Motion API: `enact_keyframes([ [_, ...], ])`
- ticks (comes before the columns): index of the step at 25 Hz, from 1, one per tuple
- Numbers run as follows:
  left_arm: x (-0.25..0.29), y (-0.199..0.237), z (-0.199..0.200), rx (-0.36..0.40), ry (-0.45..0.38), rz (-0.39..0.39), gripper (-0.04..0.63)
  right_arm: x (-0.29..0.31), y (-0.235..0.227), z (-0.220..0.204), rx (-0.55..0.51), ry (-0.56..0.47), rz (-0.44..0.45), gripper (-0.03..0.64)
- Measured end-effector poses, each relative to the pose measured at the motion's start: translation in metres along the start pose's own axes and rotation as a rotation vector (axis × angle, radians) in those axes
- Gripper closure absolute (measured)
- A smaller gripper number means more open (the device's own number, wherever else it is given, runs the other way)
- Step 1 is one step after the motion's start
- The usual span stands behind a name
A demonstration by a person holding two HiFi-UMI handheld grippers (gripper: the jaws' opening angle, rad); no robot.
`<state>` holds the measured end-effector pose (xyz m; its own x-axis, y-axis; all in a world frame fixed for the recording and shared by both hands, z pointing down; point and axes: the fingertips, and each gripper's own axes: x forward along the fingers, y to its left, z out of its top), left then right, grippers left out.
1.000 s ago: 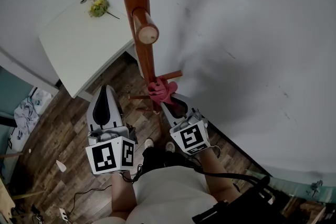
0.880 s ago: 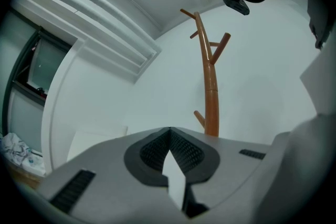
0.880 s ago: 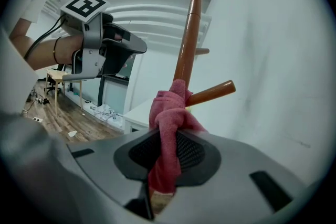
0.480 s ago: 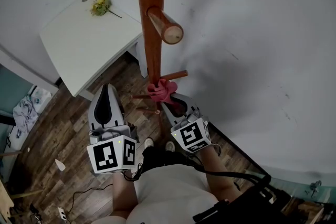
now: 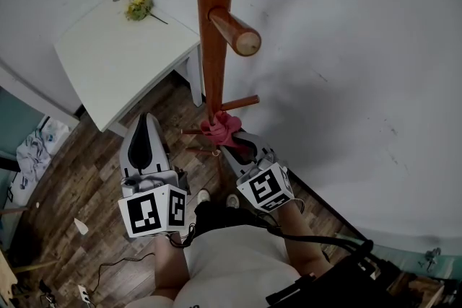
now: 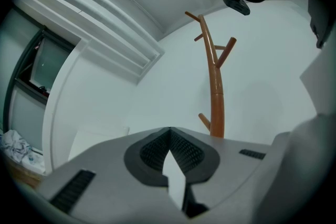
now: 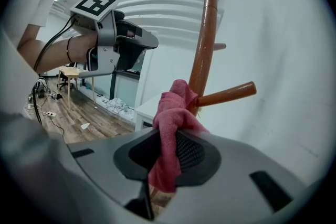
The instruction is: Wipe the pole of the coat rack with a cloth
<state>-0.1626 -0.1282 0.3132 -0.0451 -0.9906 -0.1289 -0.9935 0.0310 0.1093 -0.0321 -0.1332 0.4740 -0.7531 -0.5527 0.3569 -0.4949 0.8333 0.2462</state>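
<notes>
Right gripper view: the right gripper [image 7: 167, 136] pinches the pink cloth [image 7: 176, 107] in its fingers against the pole [image 7: 205, 44]; the left gripper [image 6: 169, 134], fingers pressed together, hangs clear to the left.

Thin wooden peg [image 5: 238, 102] juts from the round brown wooden pole [image 5: 214, 47] just above the pink cloth [image 5: 221, 128]; thick wooden peg [image 5: 234, 34] higher up. White square table [image 5: 108, 61] on your left, white wall [image 5: 346, 47] right.
</notes>
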Motion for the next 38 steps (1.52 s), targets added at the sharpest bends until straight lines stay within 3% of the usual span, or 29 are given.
enact_keyframes([
  [38,-0.010,-0.018,0.000,-0.018,-0.020,-0.003,0.586,-0.030,0.020,0.014,-0.100,0.000,0.097,0.535],
])
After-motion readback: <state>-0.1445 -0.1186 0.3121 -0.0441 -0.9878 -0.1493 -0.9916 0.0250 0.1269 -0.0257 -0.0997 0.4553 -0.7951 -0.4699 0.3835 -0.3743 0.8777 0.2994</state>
